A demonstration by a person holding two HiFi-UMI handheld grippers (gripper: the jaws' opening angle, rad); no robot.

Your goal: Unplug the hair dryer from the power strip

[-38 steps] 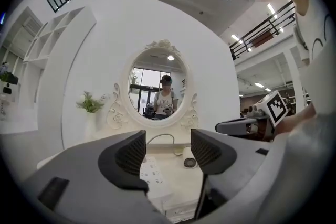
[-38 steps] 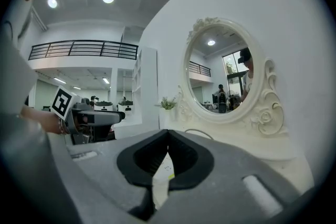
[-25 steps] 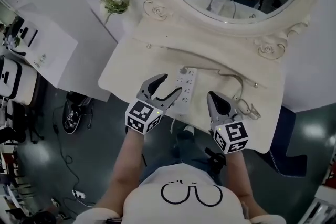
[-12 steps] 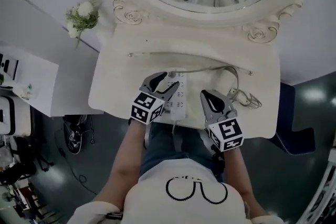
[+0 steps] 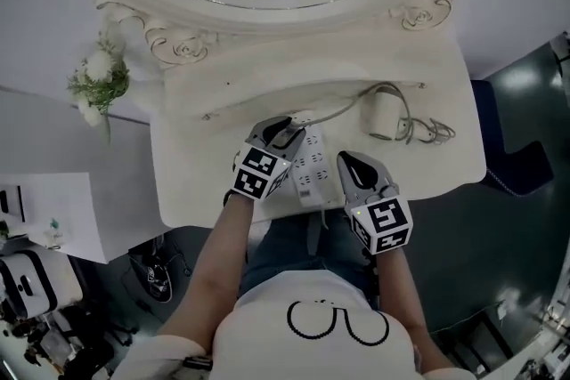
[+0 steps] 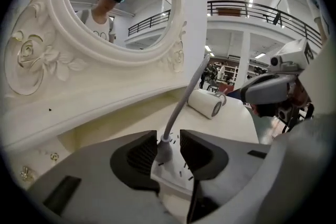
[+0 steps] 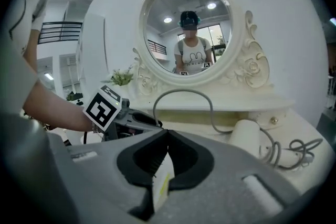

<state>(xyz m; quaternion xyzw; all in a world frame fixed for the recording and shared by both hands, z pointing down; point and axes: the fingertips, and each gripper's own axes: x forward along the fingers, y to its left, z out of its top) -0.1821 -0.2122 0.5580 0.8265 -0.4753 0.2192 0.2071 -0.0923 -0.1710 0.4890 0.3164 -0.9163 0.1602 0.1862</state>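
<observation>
A white power strip (image 5: 312, 172) lies on the cream vanity table (image 5: 205, 173). A grey plug (image 6: 162, 150) stands in the power strip (image 6: 176, 169), and its cord (image 6: 181, 102) runs off to the white hair dryer (image 5: 384, 117) lying at the back right. My left gripper (image 5: 289, 134) straddles the plug; its jaws are closing, with a thin gap still showing on the right pad's side in the left gripper view (image 6: 168, 140). My right gripper (image 5: 346, 163) is shut, its tips down at the strip's right edge. A white sliver of the strip (image 7: 163, 178) shows below the right gripper's (image 7: 167, 135) closed tips.
A large oval mirror in a carved frame (image 5: 267, 18) stands behind the table. White flowers (image 5: 96, 83) sit at the left. The dryer's coiled cord (image 5: 434, 133) lies at the right edge. The person's legs are under the table's front edge.
The left gripper has come down over the plug at the strip's far end and its jaws have narrowed. The right gripper has sunk to the strip's right side, still shut.
</observation>
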